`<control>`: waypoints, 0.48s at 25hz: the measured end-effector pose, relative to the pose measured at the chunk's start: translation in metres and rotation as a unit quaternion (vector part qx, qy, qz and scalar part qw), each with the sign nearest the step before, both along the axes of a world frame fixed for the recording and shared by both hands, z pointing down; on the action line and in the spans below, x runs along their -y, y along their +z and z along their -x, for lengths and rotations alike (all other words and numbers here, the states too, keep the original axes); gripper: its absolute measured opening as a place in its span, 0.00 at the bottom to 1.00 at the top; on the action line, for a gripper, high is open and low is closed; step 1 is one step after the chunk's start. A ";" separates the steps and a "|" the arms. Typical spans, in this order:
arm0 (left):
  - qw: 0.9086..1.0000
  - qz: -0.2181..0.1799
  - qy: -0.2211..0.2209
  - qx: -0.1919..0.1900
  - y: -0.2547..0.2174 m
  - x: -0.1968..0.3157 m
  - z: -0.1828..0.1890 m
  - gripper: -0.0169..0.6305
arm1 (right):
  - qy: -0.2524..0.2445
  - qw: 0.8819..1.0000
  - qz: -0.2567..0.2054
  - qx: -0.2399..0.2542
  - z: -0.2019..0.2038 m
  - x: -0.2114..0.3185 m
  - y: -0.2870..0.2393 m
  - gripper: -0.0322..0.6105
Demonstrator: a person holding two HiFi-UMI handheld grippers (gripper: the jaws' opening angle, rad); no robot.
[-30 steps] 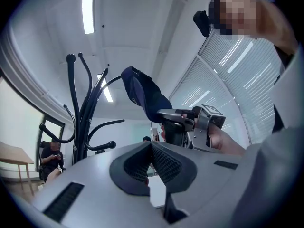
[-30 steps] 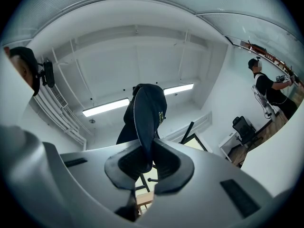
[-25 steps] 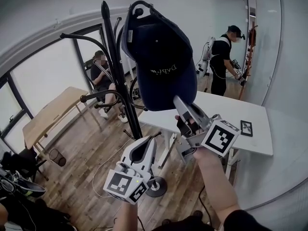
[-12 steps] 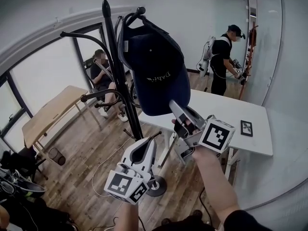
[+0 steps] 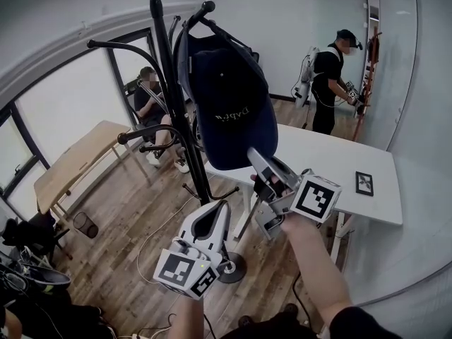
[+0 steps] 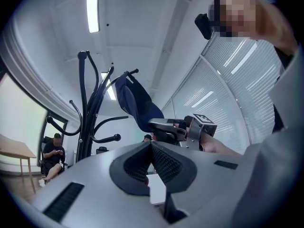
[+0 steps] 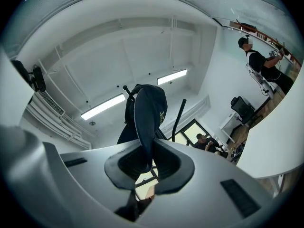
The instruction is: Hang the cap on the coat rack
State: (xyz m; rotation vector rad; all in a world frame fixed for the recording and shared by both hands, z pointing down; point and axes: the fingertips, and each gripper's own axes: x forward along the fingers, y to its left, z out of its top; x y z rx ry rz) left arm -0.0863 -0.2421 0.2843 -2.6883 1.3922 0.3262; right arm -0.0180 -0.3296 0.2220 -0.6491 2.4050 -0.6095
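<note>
hanging from an upper hook of the coat rack (image 5: 171,83), the cap (image 5: 229,97) is of dark navy cloth, with a rounded crown and a stiff curved brim. small pale letters on its front read upside down. its long axis runs almost vertical — the rear part is up at the hook's knobbed tip, and the brim points down and a little toward the person. the rack is black metal, a thin pole with curved arms that end in small knobs.

the right gripper (image 5: 260,159), grey with a marker cube, reaches up from below. its fingers are closed on the lower edge of the brim, which passes between the dark ribbed pads in the right gripper view. the left gripper (image 5: 215,210) is lower, beside the pole and apart from the cap — its fingers are pressed together with nothing between them. a white surface (image 5: 339,164) stands behind the right gripper.
</note>
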 end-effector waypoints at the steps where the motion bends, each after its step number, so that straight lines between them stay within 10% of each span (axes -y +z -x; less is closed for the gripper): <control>1: 1.000 0.000 -0.001 -0.001 0.000 0.000 0.001 0.05 | -0.004 1.000 -0.002 0.001 0.001 0.000 0.000 0.12; 12: 1.000 0.001 -0.002 0.002 -0.001 -0.002 0.002 0.05 | -0.005 1.000 -0.011 -0.011 0.006 0.002 0.000 0.12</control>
